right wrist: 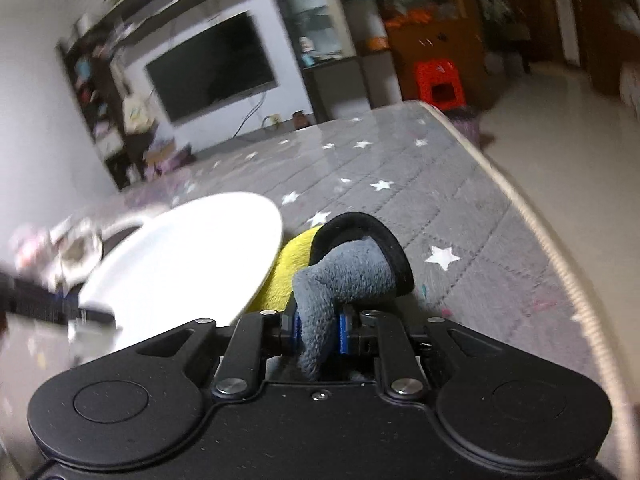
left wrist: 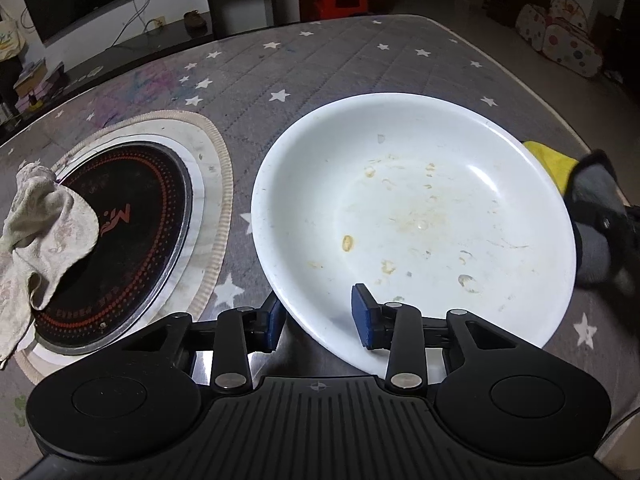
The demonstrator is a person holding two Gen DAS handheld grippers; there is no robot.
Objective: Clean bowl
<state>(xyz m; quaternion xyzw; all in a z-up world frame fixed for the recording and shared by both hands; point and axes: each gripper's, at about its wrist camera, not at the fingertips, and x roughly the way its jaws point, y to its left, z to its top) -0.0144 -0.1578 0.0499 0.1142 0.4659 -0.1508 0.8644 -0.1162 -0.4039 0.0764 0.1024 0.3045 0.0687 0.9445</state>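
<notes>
Left hand-held gripper (left wrist: 318, 318) straddles bowl (left wrist: 416, 216) rim — white, food-smeared.

bowl (left wrist: 416, 216): centre-right of frame, on table (left wrist: 340, 64)
cooktop (left wrist: 120, 240): left of bowl
rag (left wrist: 40, 232): on cooktop's left edge
cloth (left wrist: 548, 160): beside bowl's right rim

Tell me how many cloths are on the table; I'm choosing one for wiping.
2: a beige rag lying partly on the black cooktop, and a yellow-and-grey cloth in the right hand-held gripper beside the bowl. Others may lie out of view.
</notes>
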